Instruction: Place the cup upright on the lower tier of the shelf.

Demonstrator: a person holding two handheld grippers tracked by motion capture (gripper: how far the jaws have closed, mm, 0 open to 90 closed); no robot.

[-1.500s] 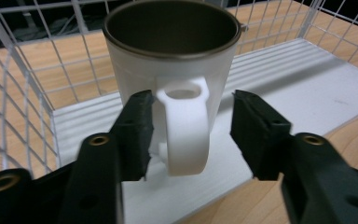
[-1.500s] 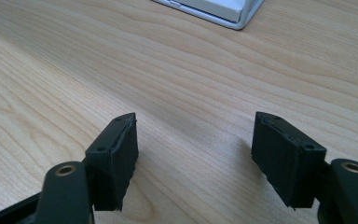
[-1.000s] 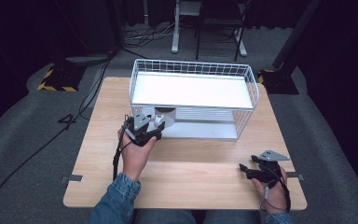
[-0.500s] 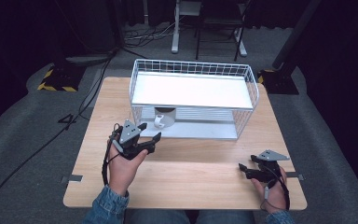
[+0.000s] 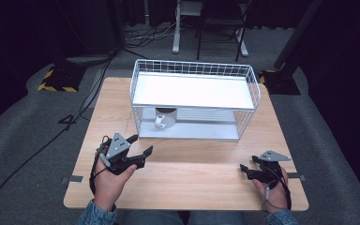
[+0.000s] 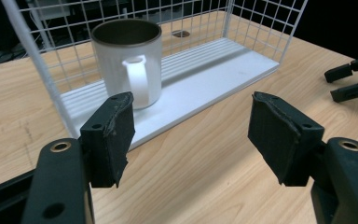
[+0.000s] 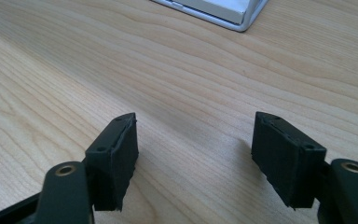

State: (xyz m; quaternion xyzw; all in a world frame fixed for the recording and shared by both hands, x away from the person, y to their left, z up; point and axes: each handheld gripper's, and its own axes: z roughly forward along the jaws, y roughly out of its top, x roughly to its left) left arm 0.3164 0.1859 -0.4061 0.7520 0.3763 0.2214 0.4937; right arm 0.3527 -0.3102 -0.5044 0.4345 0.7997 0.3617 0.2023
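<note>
My left tool [image 6: 191,135] gapes empty; the mug [image 6: 128,60] stands ahead on the rack [image 6: 223,60] floor. Reaching in, I could snag wire. My right tool [image 7: 193,158] rests wide apart on the worktop [image 7: 121,60].

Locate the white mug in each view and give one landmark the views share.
High view: white mug stands on the lower shelf of the wire rack, left end.
Left gripper view: mug upper left, handle facing the camera.
Right gripper view: not in it.
Shared landmark: the rack's lower shelf corner.
</note>
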